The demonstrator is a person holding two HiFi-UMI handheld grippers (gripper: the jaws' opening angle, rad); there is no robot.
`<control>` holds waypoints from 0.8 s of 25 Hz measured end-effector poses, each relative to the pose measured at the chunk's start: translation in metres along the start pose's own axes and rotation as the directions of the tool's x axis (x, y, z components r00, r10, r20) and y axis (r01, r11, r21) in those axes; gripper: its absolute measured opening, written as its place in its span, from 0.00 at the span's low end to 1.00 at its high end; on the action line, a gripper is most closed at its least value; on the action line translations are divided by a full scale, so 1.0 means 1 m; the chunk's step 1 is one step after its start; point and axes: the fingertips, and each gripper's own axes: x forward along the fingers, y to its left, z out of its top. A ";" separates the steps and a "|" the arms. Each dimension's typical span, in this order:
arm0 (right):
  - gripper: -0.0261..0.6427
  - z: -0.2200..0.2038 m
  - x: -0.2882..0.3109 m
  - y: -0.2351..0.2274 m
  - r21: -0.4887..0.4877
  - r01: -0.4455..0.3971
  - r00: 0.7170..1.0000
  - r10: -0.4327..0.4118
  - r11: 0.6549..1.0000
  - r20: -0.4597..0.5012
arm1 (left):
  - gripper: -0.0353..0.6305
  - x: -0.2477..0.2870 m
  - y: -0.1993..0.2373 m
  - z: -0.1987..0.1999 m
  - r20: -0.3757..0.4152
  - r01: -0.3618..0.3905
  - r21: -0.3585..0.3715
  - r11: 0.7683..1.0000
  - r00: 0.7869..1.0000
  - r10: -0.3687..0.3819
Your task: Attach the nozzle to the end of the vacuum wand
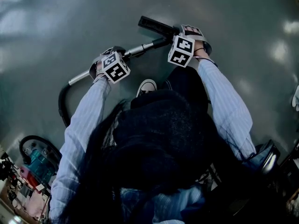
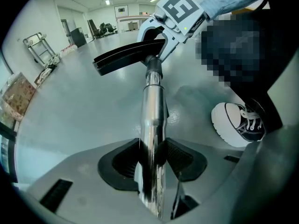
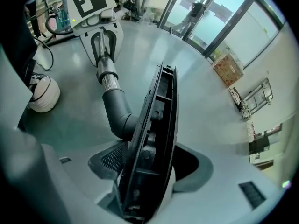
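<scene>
Wand in one claw, nozzle in the other

The floor is just backdrop. The left gripper pinches the wand to keep it steady. The right gripper clamps the nozzle edge-on so its neck lines up with the wand's end. Looks seated to me, but I can't swear it's clicked. A shoe stands just beside.
</scene>
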 end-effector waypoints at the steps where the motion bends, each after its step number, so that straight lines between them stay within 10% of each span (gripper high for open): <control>1: 0.47 -0.002 0.006 0.004 0.009 -0.005 1.000 0.005 1.000 -0.008 | 0.31 0.004 -0.001 -0.002 -0.010 0.003 0.002 1.000 1.000 -0.003; 14: 0.47 -0.028 0.020 0.018 0.066 -0.049 0.994 0.055 0.997 -0.093 | 0.32 0.016 -0.004 -0.011 0.026 0.057 -0.113 0.992 0.998 -0.055; 20: 0.47 -0.049 -0.019 0.012 0.259 -0.065 0.998 0.069 0.964 -0.008 | 0.32 -0.019 0.004 -0.004 0.118 -0.016 -0.179 0.984 0.992 0.038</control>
